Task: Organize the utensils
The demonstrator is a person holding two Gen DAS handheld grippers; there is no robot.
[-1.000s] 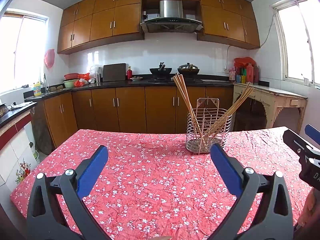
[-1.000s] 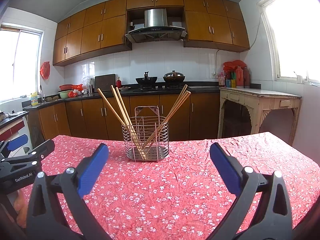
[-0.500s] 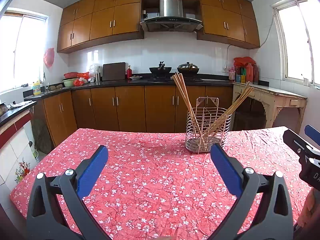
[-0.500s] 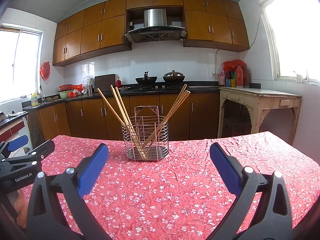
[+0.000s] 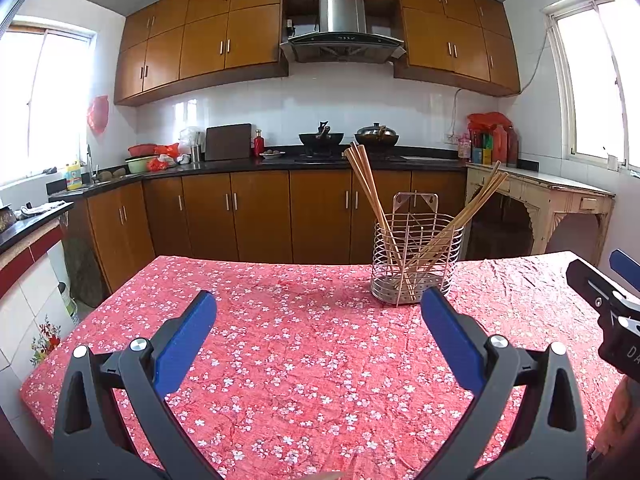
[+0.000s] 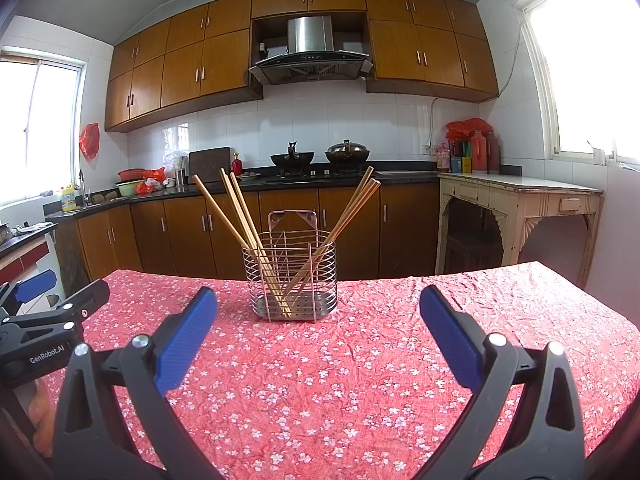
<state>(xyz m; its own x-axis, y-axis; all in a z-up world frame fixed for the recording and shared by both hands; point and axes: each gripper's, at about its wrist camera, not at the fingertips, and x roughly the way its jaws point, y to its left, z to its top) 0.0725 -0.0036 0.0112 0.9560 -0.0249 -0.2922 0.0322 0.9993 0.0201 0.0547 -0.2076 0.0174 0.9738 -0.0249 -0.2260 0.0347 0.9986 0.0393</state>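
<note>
A wire utensil basket (image 5: pixel 416 262) (image 6: pixel 290 276) stands upright on the red floral tablecloth (image 5: pixel 300 340) (image 6: pixel 360 360). Several wooden chopsticks (image 5: pixel 366 188) (image 6: pixel 240 212) lean out of it, some to the left and some to the right. My left gripper (image 5: pixel 318 308) is open and holds nothing; the basket is ahead and to its right. My right gripper (image 6: pixel 318 304) is open too, with the basket straight ahead between its blue pads, well beyond them. Each gripper shows at the edge of the other's view.
Brown cabinets and a dark counter (image 6: pixel 280 178) with two woks run behind the table. A cream side table (image 6: pixel 520 204) stands at the right wall. The table's far edge lies just behind the basket; a hand (image 5: pixel 622 420) shows at the lower right.
Both views have hardly shifted; the basket and chopsticks stay put and both grippers remain open.
</note>
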